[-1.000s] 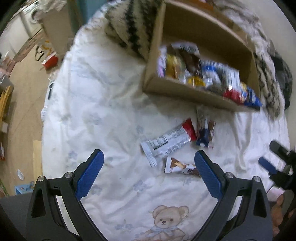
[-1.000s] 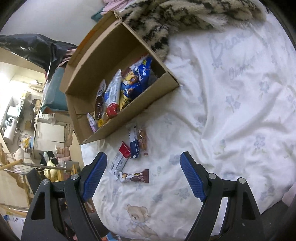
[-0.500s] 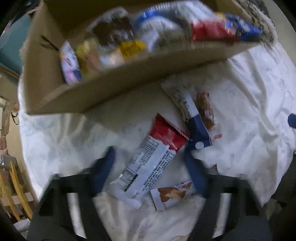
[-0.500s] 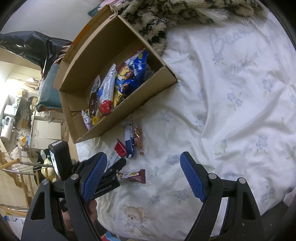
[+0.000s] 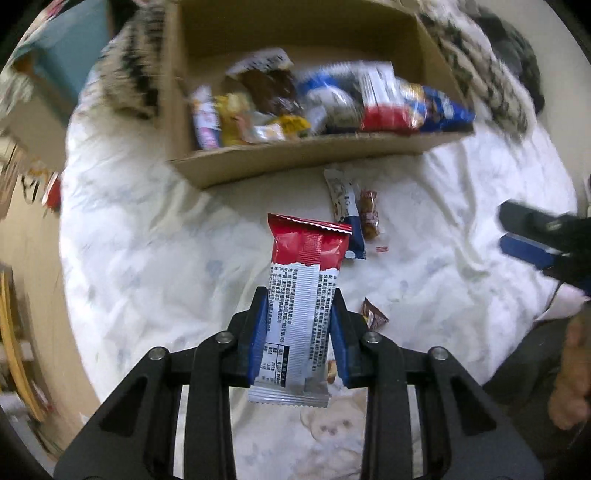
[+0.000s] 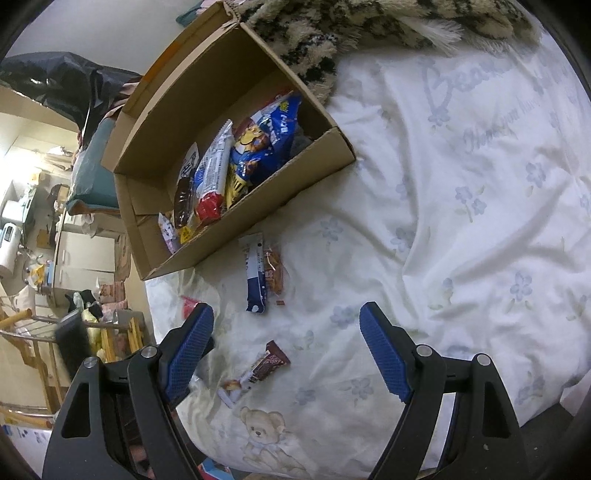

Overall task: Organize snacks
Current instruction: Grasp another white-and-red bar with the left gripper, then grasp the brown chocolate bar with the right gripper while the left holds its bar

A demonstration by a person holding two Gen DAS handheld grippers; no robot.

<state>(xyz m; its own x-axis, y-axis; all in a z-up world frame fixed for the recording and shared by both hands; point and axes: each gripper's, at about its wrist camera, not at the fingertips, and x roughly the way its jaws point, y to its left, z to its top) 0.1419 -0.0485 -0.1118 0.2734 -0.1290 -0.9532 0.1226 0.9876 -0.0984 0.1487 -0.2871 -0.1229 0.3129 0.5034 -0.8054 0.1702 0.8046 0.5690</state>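
My left gripper [image 5: 298, 308] is shut on a red and white snack bar [image 5: 301, 291] and holds it above the bed, short of the cardboard box [image 5: 295, 162] that holds several snacks. A blue and white packet [image 5: 347, 210], a small brown packet [image 5: 369, 216] and a brown chocolate bar [image 5: 375, 317] lie on the sheet. My right gripper [image 6: 286, 330] is open and empty above the sheet. In its view the box [image 6: 258, 206] is upper left, the blue and white packet [image 6: 255, 277] and brown packet [image 6: 275, 271] below it, the chocolate bar [image 6: 258, 369] between my fingers.
The white bear-print sheet [image 6: 461, 240] covers the bed. A striped fuzzy blanket [image 6: 369, 22] lies behind the box. The bed's left edge drops to a cluttered floor with a wooden rack [image 6: 33, 332]. The right gripper shows at the right of the left wrist view [image 5: 535, 240].
My left gripper dropped onto the red and white bar, shut on it and lifted it off the sheet. The right gripper stayed open and shifted only slightly.
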